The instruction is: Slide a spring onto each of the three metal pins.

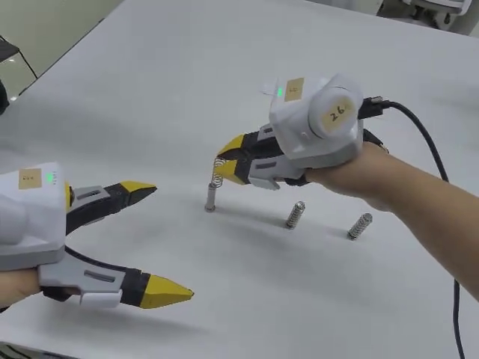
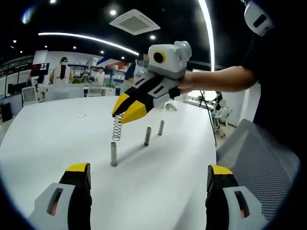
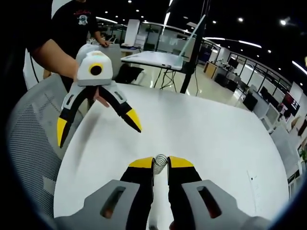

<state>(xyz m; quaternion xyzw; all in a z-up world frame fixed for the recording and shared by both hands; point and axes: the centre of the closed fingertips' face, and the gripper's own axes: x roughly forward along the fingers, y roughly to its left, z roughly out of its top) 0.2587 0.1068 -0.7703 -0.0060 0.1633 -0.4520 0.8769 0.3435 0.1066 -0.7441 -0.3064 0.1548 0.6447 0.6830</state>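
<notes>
Spring [image 1: 218,170] clamped in the jaws of the right gripper [image 1: 227,161] hangs just above the bare pin [image 1: 211,197] in the middle of the table [image 1: 150,82], left gripper [image 1: 172,241] gaping wide, and any tilt could snag the tip and topple it!

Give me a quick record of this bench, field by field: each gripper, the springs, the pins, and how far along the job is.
Left gripper: open, holding nothing, low over the table
Right gripper: shut on the held spring
Held spring: roughly upright, its lower end at the top of the bare pin
Bare pin: stands upright, no spring seated on it yet
Middle pin: spring already on it
End pin: spring already on it
Progress: two of three pins done
</notes>
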